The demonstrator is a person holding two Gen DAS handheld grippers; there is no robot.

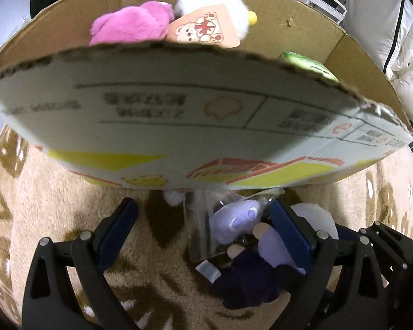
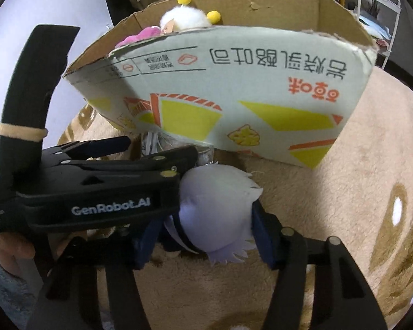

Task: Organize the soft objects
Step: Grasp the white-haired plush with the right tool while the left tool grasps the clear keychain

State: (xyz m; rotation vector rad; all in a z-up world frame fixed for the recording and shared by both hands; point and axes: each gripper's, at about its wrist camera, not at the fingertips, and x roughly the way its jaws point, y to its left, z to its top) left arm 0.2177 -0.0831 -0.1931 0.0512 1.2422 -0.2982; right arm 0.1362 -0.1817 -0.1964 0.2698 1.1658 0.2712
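A cardboard box (image 1: 179, 115) stands on the beige blanket and holds a pink plush (image 1: 129, 26), a white plush with yellow pom-poms (image 1: 220, 2) and a green item (image 1: 308, 64). A purple doll with pale hair (image 1: 242, 220) lies in front of the box, partly in a clear bag. My left gripper (image 1: 203, 220) is open; the doll lies against its right finger. In the right wrist view, my right gripper (image 2: 206, 236) is closed on the doll's pale head (image 2: 217, 206). The box (image 2: 234, 88) stands just beyond it.
The left gripper's black body (image 2: 90, 187) crosses the right wrist view at left, touching the doll. A patterned beige blanket (image 2: 358, 192) covers the surface. White bedding (image 1: 393, 41) and shelves lie behind the box.
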